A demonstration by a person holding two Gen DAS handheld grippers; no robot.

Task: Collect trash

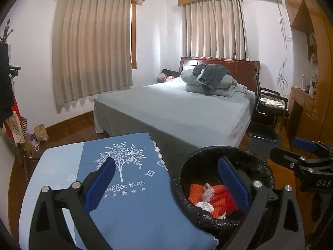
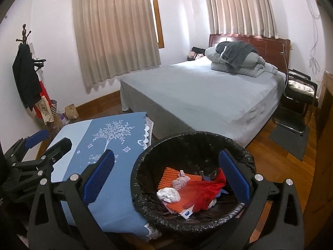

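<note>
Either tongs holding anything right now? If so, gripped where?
Nothing held. Left tongs are open above the blue cloth and the bin's edge; right tongs are open over the trash bin. The trash lies loose inside the bin.

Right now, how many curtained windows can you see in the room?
2. One curtained window is on the wall left of the bed; the other is above the headboard. More may lie outside both views.

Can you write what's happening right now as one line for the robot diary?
left gripper: open, empty | right gripper: open, empty | black-lined round trash bin: holds orange mesh pad, white crumpled tissue, red net
</note>
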